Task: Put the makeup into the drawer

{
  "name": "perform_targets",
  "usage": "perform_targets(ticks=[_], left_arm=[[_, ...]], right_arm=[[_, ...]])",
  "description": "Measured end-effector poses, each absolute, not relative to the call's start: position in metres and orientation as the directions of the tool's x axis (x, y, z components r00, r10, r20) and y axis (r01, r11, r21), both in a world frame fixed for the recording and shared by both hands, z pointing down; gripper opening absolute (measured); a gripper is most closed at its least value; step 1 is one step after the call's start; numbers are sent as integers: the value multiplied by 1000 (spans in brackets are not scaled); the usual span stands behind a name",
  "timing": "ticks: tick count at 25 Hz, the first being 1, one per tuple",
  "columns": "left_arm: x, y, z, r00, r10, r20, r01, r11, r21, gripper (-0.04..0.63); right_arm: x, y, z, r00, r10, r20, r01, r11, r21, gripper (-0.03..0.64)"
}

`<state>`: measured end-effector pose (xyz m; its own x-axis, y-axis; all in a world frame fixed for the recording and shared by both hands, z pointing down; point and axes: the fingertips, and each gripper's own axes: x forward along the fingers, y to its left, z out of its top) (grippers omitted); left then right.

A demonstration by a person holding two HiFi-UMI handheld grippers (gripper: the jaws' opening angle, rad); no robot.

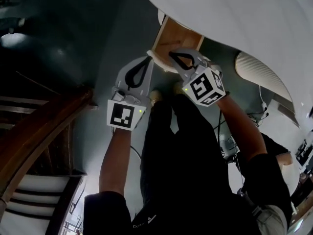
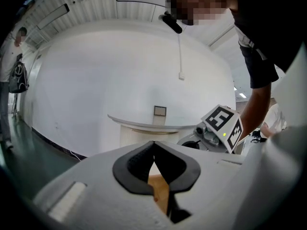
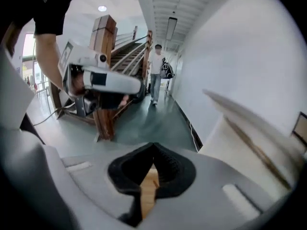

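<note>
As I look steeply down through the head camera, the left gripper (image 1: 146,60) and the right gripper (image 1: 172,55) sit side by side. Their tips point at a wooden drawer (image 1: 175,39) that juts out from under the edge of the white counter (image 1: 234,13). In its own view, the left gripper's fingers (image 2: 135,166) are closed, the black pads meeting at the tip with nothing held between them. Through the slit below the tip I see only pale wood. The right gripper's fingers (image 3: 173,172) are closed and empty in the same way, again with wood showing behind the slit. Both tips sit at the drawer's near edge, close to one another but apart. I cannot make out the makeup in any view. A dark green floor (image 1: 73,38) lies below, and a wooden staircase (image 1: 39,131) rises at my left. In the right gripper view a person (image 3: 156,71) stands down the corridor beside those stairs.
</note>
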<state>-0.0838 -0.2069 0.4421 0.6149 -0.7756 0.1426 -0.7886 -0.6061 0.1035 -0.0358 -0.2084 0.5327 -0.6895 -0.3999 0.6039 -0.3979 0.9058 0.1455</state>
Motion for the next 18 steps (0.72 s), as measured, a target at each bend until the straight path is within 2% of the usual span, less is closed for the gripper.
perform_targets(ticks=[9,13,18], left_arm=[[-61,-182,345,633,-770,79,-774,-627,87,11],[-56,-165,293,636,-771,28,-770,-633,73,11],[-43,-140,241,643,-766,-9,-765,-643,38,11]], right_arm=[[-25,-175,376,-805,-500,320,-496,862,99,3],[-17,-161,304,-812,-568,137,-575,818,-15,3],[1,-136,244,-814,-579,44,-580,814,-38,3]])
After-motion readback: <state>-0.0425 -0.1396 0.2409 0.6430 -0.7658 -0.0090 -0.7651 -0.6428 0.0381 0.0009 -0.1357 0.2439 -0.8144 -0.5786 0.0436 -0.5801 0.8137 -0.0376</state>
